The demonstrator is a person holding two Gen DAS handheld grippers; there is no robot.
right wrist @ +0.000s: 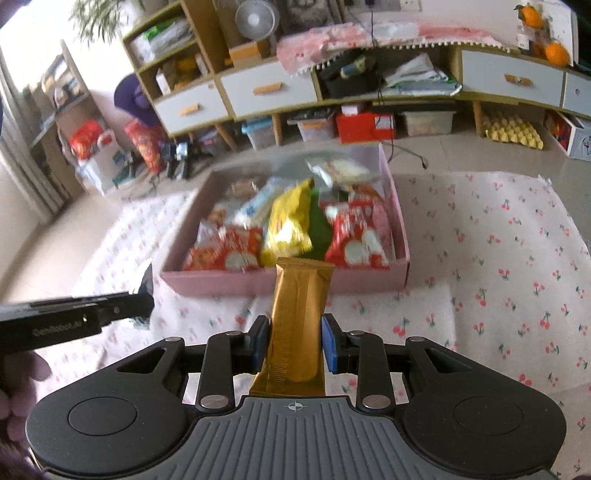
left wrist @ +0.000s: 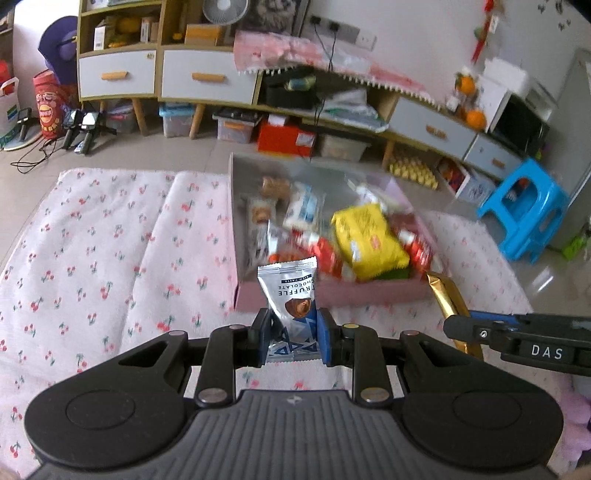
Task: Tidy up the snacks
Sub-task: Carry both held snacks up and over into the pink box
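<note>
In the left wrist view our left claw (left wrist: pixel 294 334) is clamped on the lower half of the silver truffle packet (left wrist: pixel 293 295), held just short of the pink box's (left wrist: pixel 332 295) near wall. We judge it light, slick and crushable.

In the right wrist view our right claw (right wrist: pixel 295 341) pinches the gold bar (right wrist: pixel 297 317) mid-length before the same wall; it seems stiffer but slippery.

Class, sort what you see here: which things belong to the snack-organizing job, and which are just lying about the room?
Belongs to the job:
left gripper holding truffle chocolate packet
right gripper holding gold bar wrapper
pink box of snacks
yellow snack bag

Just lying about:
blue stool
desk fan
red box
</note>
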